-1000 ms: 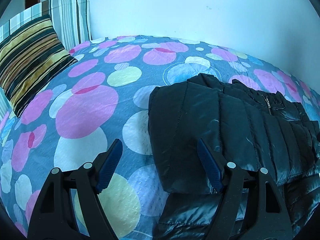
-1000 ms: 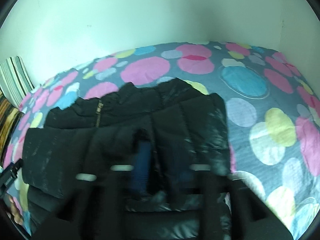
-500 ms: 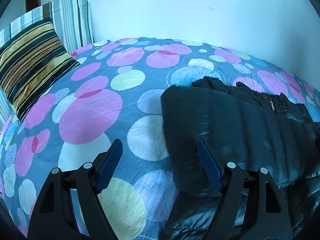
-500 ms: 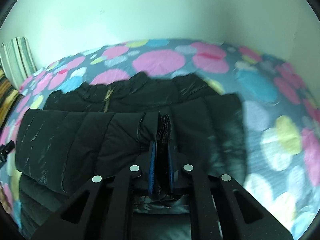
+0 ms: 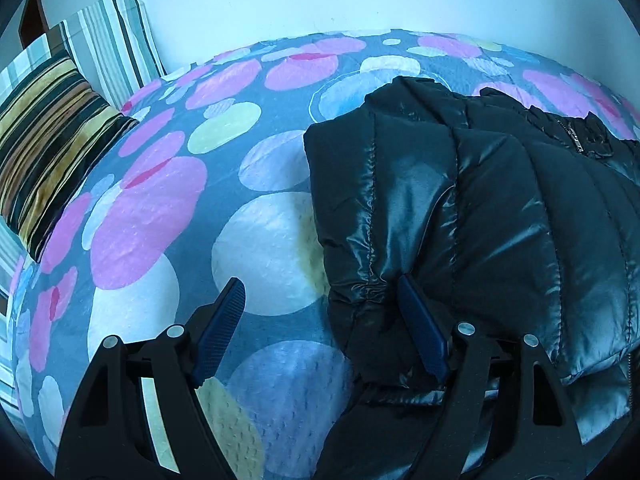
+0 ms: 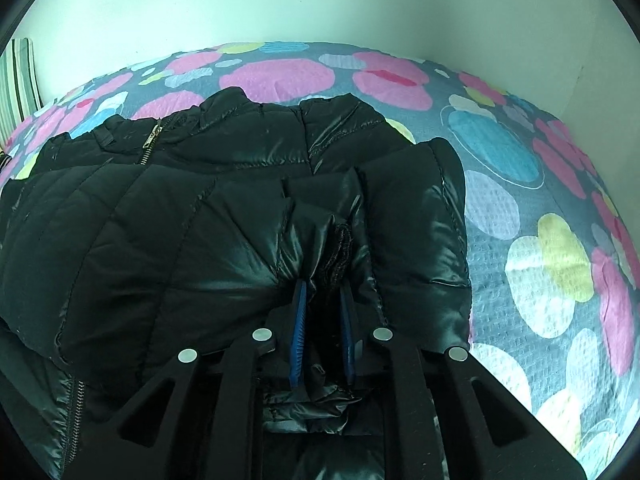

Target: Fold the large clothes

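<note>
One jacket [image 5: 500, 216], two pillows [image 5: 52, 152], two tongs [image 5: 320, 320].

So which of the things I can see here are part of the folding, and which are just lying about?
Part of the job:
- black puffer jacket
- right gripper, shut on a fold of the jacket
- left gripper, open at the jacket's edge

Just lying about:
- spotted bedspread
- striped cushion
- striped pillow

Your left hand-held gripper [image 5: 320, 304] sits at the bottom of the frame with its blue-padded jaws spread wide. The right-hand pad touches the lower left edge of the black puffer jacket [image 5: 480, 208], which fills the right half, folded on the bed [image 5: 160, 220] with its circle-patterned cover. A striped pillow [image 5: 48, 144] leans at the upper left, well apart from the jacket.
</note>
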Available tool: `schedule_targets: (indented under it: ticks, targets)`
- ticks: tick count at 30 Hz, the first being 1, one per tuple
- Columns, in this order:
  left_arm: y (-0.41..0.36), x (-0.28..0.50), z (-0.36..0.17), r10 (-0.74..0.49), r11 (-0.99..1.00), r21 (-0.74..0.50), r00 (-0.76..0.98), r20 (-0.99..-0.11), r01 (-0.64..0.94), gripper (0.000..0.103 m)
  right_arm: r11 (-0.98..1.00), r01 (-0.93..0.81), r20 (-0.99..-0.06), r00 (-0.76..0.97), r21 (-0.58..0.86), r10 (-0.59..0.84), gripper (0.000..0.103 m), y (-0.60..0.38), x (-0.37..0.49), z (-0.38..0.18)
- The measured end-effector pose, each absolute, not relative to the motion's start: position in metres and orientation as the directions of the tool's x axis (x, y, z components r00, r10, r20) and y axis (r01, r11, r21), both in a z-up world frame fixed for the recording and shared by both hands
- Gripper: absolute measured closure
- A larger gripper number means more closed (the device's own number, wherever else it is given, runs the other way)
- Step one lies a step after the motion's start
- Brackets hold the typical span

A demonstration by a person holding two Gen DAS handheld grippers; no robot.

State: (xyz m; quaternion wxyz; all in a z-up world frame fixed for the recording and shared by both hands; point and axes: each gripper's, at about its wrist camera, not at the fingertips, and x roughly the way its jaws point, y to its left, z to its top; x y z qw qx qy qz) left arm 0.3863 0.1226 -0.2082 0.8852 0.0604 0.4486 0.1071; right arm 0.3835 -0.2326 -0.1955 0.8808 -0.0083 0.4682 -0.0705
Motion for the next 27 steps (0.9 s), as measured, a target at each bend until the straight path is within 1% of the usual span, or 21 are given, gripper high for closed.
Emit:
schedule_targets:
  ticks: [3, 5, 6, 8, 10, 12, 15, 17, 20, 22, 24, 27]
  targets:
    - [0.12, 0.383, -0.198, 0.271, 0.962, 0.232, 0.586, -0.764, -0.144, 0.025, 0.99, 0.12, -0.825, 0.551, -0.074, -0.128, 0.087, -0.234, 0.384, -0.193]
    - [0.12, 0.375, -0.184, 0.308, 0.95, 0.267, 0.597, -0.741, -0.16, 0.025, 0.989, 0.124, -0.814, 0.566, -0.077, -0.134, 0.084, -0.233, 0.382, -0.185]
    - [0.121, 0.372, -0.178, 0.309, 0.95, 0.263, 0.604, -0.734, -0.167, 0.025, 0.988, 0.128, -0.809, 0.571, -0.081, -0.14, 0.081, -0.232, 0.381, -0.181]
    - [0.123, 0.365, -0.161, 0.275, 0.961, 0.21, 0.636, -0.721, -0.178, 0.025, 0.986, 0.149, -0.792, 0.593, -0.072, -0.147, 0.076, -0.234, 0.374, -0.165]
    - [0.12, 0.365, -0.149, 0.235, 0.972, 0.161, 0.662, -0.711, -0.172, 0.025, 0.985, 0.169, -0.761, 0.633, -0.044, -0.143, 0.075, -0.234, 0.368, -0.147]
    - [0.111, 0.374, -0.145, 0.19, 0.982, 0.132, 0.672, -0.716, -0.138, 0.025, 0.988, 0.152, -0.746, 0.656, -0.014, -0.111, 0.075, -0.228, 0.37, -0.135]
    - [0.091, 0.392, -0.155, 0.184, 0.982, 0.161, 0.665, -0.724, -0.096, 0.025, 0.995, 0.091, -0.76, 0.649, 0.026, -0.04, 0.075, -0.214, 0.385, -0.137]
    - [0.08, 0.403, -0.168, 0.193, 0.978, 0.196, 0.639, -0.745, -0.068, 0.025, 0.998, 0.062, -0.771, 0.636, 0.001, -0.039, 0.075, -0.204, 0.395, -0.148]
    - [0.072, 0.413, -0.19, 0.202, 0.973, 0.226, 0.603, -0.772, -0.037, 0.025, 0.999, 0.039, -0.819, 0.572, -0.036, -0.052, 0.075, -0.197, 0.408, -0.176]
    - [0.073, 0.416, -0.199, 0.194, 0.976, 0.217, 0.588, -0.785, -0.031, 0.024, 0.998, 0.027, -0.825, 0.562, -0.053, -0.059, 0.074, -0.194, 0.409, -0.186]
    - [0.076, 0.42, -0.208, 0.187, 0.979, 0.201, 0.578, -0.795, -0.04, 0.018, 0.999, 0.028, -0.825, 0.563, -0.042, -0.05, 0.074, -0.194, 0.409, -0.194]
    - [0.081, 0.421, -0.21, 0.172, 0.984, 0.167, 0.582, -0.795, -0.062, 0.016, 0.999, 0.032, -0.821, 0.568, -0.044, -0.054, 0.074, -0.193, 0.409, -0.199]
